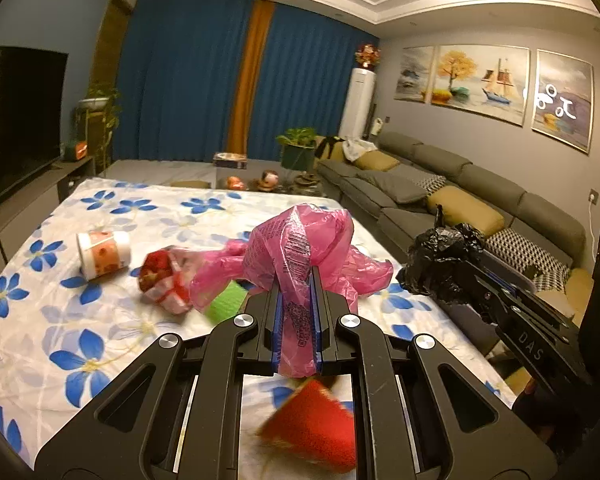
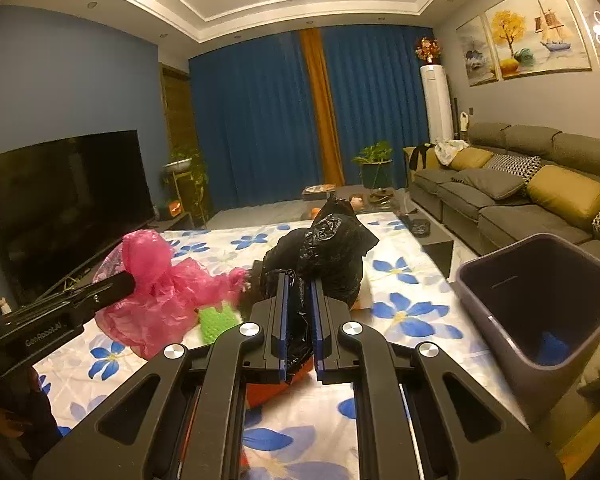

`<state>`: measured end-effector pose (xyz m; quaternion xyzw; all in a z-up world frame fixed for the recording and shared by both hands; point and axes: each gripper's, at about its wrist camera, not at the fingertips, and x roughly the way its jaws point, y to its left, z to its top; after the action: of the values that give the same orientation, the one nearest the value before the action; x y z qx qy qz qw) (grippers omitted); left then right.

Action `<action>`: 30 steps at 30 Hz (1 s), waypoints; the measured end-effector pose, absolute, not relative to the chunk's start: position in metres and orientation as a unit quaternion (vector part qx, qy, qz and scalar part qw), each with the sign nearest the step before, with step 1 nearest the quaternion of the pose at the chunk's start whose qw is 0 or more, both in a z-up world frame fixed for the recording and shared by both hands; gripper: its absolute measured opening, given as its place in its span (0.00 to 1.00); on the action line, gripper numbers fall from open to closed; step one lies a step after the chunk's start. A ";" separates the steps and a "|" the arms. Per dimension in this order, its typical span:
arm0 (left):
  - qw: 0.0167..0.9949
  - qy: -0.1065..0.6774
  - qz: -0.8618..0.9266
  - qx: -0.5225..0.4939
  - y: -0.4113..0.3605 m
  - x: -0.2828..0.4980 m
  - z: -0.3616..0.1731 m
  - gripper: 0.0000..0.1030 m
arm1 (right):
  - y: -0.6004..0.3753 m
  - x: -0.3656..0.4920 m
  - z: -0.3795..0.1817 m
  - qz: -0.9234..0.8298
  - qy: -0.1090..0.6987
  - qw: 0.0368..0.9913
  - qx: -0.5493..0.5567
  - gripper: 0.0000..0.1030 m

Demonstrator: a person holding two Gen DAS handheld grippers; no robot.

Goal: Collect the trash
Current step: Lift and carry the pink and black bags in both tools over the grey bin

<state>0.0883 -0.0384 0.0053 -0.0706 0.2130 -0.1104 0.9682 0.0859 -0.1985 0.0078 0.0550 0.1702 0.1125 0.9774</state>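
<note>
**Left wrist view: both grippers clamped on plastic bags above the floral table**

Left wrist view shows the left gripper (image 1: pixel 296 312) pinching a crumpled pink bag (image 1: pixel 300 248) between its blue pads, lifted over the flowered tablecloth (image 1: pixel 60 320). A paper cup (image 1: pixel 104 254) lies on its side near a red-and-white wrapper (image 1: pixel 164 280), with a green item (image 1: pixel 226 302) just beside it. The right gripper (image 2: pixel 299 316) grips a black bag (image 2: pixel 320 256). A dark bin (image 2: pixel 540 312) stands at the table's right edge.
</note>
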 end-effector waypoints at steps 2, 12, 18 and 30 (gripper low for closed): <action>0.968 0.212 -0.117 -0.067 -0.048 0.088 0.007 0.10 | -0.206 0.082 0.010 0.106 0.168 0.979 0.054 0.11; 0.963 0.204 -0.166 -0.049 -0.111 0.096 0.017 0.10 | -0.252 0.070 0.017 0.062 0.154 0.984 0.058 0.11; 0.960 0.198 -0.196 -0.043 -0.155 0.108 0.024 0.10 | -0.282 0.067 0.025 0.023 0.145 0.988 0.050 0.11; 0.952 0.190 -0.239 -0.035 -0.239 0.138 0.032 0.10 | -0.359 0.064 0.035 -0.059 0.113 0.989 0.072 0.11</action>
<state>0.1375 -0.2391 0.0322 -0.0348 0.1900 -0.2389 0.9516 0.0644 -0.3588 0.0351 0.0722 0.1134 -0.0588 0.9892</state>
